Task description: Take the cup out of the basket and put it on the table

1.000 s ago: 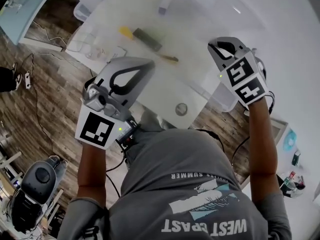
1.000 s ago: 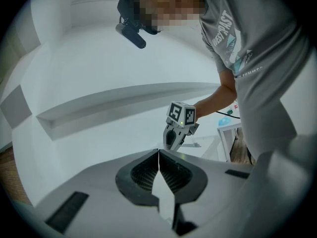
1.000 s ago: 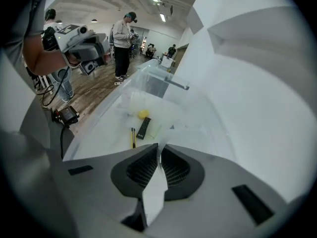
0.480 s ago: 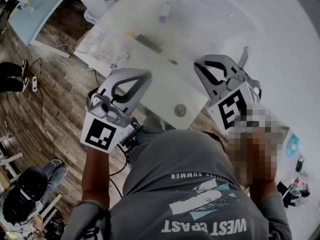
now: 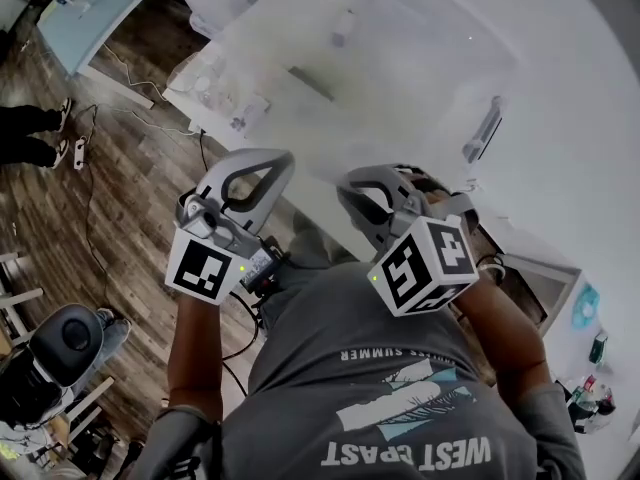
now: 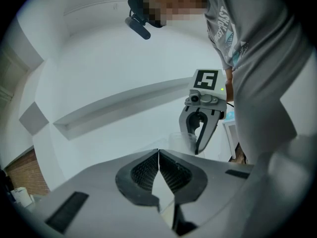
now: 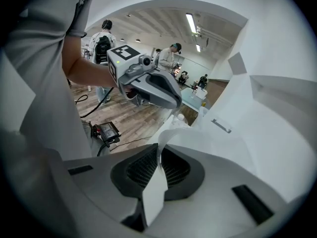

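Note:
My right gripper (image 5: 347,184) hangs over the near edge of the white table (image 5: 400,98), close to my chest. Its jaws are shut on the thin wall of a clear plastic cup (image 7: 171,133). In the left gripper view the same cup (image 6: 181,140) shows faintly at the right gripper's (image 6: 198,150) tips. My left gripper (image 5: 282,159) is level with it on the left, shut with nothing between the pads (image 6: 148,168). Glare washes out the tabletop, and I can make out no basket.
At the table's back lie a dark bar (image 5: 311,83), a small pale object (image 5: 343,28) and a slim tool (image 5: 482,130). Clear plastic items (image 5: 215,93) sit at its left corner. Cables cross the wooden floor (image 5: 110,208); a bystander's legs (image 5: 30,133) and a chair (image 5: 70,340) are left.
My right gripper has swung from the table's right side leftward and toward my body, ending beside the left gripper. The left gripper has barely moved. The view has shifted a little.

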Motion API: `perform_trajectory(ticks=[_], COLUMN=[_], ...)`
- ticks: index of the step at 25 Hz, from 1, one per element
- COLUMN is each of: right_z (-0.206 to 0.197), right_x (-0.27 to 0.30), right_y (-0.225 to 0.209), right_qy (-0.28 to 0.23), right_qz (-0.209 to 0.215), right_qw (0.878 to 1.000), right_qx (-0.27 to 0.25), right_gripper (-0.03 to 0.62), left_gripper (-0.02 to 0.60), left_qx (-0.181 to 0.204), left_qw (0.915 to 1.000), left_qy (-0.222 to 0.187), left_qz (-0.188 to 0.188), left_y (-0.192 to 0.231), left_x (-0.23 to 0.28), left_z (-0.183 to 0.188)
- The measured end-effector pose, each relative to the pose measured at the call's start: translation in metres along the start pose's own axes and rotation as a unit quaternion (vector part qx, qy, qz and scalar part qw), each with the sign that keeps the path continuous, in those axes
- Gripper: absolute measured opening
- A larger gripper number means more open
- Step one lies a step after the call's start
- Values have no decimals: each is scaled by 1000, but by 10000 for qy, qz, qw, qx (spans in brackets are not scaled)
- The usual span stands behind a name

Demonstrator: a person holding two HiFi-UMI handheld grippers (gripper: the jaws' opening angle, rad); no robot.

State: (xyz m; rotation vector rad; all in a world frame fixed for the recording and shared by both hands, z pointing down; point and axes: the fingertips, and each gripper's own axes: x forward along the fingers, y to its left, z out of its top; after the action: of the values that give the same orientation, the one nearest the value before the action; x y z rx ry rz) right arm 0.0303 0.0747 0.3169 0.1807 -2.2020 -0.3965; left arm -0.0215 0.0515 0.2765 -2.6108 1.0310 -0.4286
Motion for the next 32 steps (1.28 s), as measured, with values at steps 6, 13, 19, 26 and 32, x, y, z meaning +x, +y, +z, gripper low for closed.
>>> perform_trajectory(ticks=[6, 13, 19, 26, 32], right_z=[-19, -62, -99, -134, -158], right_x=[32, 77, 114, 155, 178], right_y=[40, 62, 83, 105, 116], right_qy=[193, 655, 1056, 1542, 1994], right_qz=[482, 812, 1096, 1348, 1483], right_qw=[9985, 9944, 9881, 9771, 9627], right_qx=[-174, -143, -238, -585, -1068], right_gripper=[31, 31, 31, 31, 31], left_gripper=[15, 15, 15, 15, 15], left_qx=[-139, -420, -643, -850, -1000], left_qw=[9997, 9980, 9958, 9932, 9912], left_qy=[152, 306, 384, 467, 544], left_qz=[162, 356, 533, 639, 679], left_y=[-16, -32, -44, -56, -65], left_x=[-15, -26, -36, -43, -48], left_z=[-16, -40, -55, -71, -83])
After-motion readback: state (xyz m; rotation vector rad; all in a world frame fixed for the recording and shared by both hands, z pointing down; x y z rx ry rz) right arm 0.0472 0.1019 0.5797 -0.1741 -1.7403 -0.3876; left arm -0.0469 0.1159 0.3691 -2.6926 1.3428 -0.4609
